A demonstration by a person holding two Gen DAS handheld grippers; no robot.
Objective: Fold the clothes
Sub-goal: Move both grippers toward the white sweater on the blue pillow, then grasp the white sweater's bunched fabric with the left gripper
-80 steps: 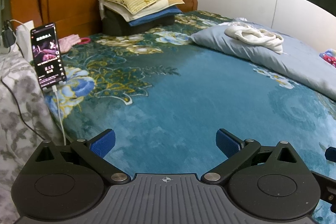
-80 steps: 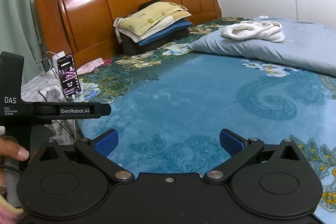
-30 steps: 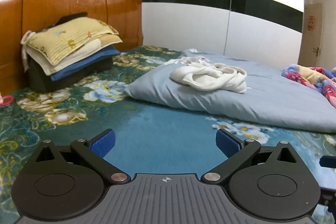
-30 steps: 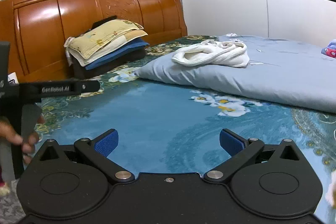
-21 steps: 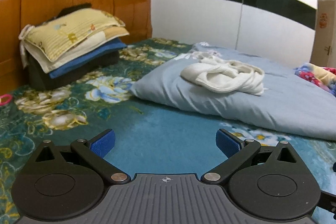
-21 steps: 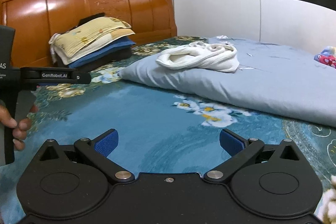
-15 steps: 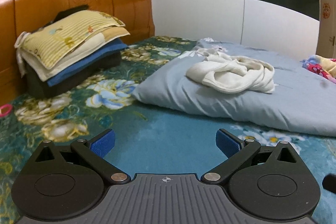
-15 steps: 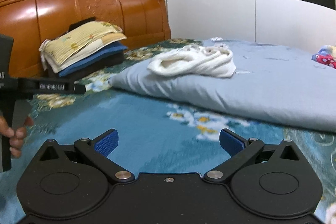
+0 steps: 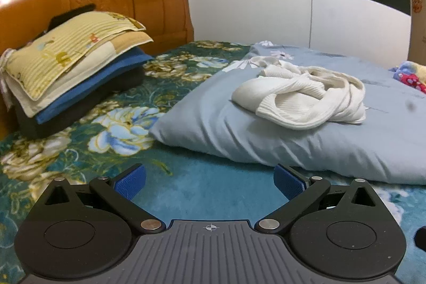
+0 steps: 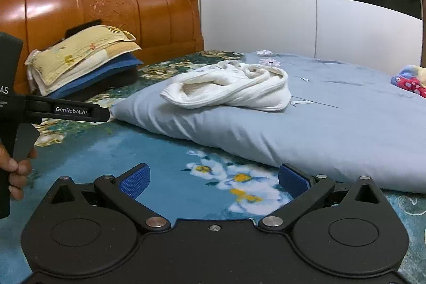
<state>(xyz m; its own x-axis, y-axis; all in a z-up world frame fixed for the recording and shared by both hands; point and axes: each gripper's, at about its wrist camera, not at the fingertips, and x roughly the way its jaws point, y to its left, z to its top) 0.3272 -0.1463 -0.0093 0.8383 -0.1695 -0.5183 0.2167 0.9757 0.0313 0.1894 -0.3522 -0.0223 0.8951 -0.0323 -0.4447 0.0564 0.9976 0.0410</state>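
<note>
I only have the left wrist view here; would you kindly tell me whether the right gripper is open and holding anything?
Observer: The right gripper is open and empty, its fingers spread above the blue floral bedspread.
Operator: Thank you. Where is the white sweater relative to it?
Observer: The white sweater lies bunched on the grey-blue quilt, ahead of the right gripper and clear of its fingers.
Operator: And how does my gripper look from that side?
Observer: The left gripper shows at the left edge of the right wrist view, pointing toward the quilt's near corner, with a hand wrapped around its handle.
</note>
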